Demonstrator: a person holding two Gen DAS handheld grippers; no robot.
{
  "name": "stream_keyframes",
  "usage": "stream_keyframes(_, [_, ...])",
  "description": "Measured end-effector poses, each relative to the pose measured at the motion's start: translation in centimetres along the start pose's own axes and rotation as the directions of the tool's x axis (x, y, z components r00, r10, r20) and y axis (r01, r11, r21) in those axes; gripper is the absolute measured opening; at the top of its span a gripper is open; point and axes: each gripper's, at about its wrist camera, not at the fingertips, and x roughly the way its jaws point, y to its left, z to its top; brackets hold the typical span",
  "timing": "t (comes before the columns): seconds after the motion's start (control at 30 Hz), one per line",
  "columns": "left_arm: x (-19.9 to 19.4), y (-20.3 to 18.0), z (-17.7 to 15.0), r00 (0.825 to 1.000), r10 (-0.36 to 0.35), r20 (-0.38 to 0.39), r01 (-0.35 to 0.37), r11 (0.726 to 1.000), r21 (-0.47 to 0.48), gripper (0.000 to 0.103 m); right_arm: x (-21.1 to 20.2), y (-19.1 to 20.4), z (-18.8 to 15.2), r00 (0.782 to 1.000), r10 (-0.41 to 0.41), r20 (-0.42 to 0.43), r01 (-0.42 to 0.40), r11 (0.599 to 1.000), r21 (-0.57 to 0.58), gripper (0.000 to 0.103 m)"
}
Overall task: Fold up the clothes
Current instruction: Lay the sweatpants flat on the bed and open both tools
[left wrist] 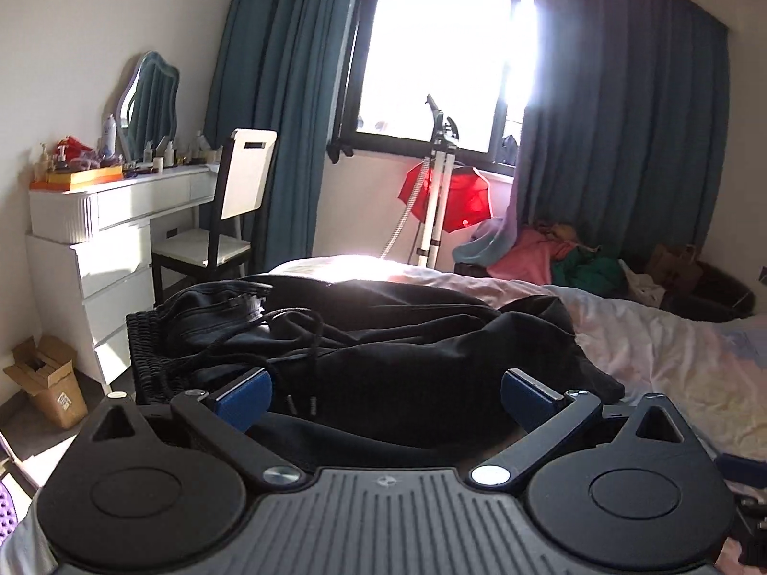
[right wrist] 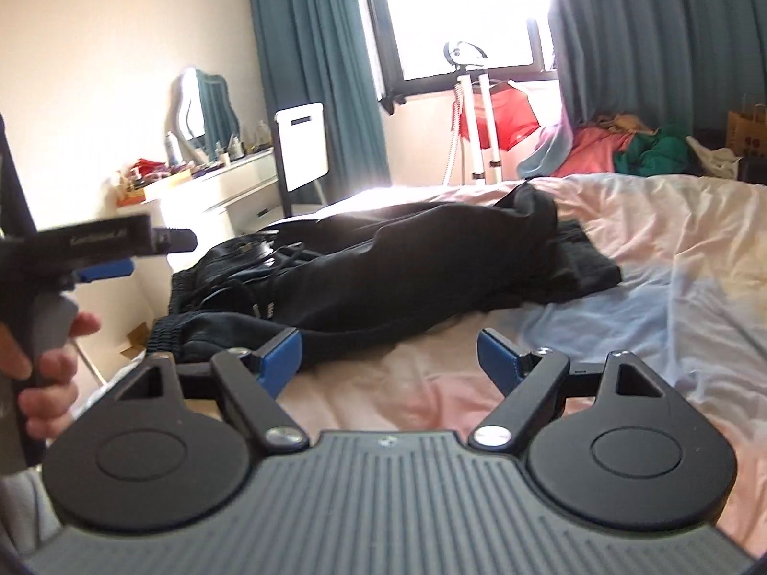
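Note:
Black drawstring trousers lie crumpled across the pale bed sheet, waistband and cords toward the left. My left gripper hovers just above the waistband end, open, with cloth showing between its blue pads but none gripped. In the right wrist view the same trousers stretch from the elastic waistband at the left to the leg ends at the right. My right gripper is open over the sheet just in front of them. The left gripper appears at the left edge, held by a hand.
A white dressing table with bottles and a mirror stands on the left beside a white chair. A garment steamer with a red cloth stands under the window. A heap of coloured clothes lies beyond the bed. A cardboard box sits on the floor.

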Motion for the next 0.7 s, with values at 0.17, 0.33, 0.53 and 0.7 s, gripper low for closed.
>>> stream_keyframes(0.17, [-1.5,-5.7,-4.0,0.997,-0.056,0.051,0.048,0.989,0.142,0.103,-2.0,-4.3,-1.1,0.997,-0.057,0.047,0.052,0.994,0.100,0.083])
stream_keyframes(0.33, [0.0,-5.2,-7.4,1.000,-0.002,0.013,0.001,0.994,0.106,0.103,-2.9,-5.5,-1.5,0.993,-0.099,0.063,0.091,0.989,0.112,0.083])
stream_keyframes(0.53, [2.1,-2.9,-6.9,0.999,0.024,-0.024,-0.023,0.998,0.063,0.103,-3.2,-5.3,-1.0,0.991,-0.103,0.090,0.095,0.992,0.088,0.083])
stream_keyframes(0.7, [4.4,-4.3,-6.7,0.995,-0.034,-0.095,0.047,0.989,0.137,0.103,-4.2,-6.4,-0.6,0.986,-0.133,0.098,0.118,0.983,0.142,0.083])
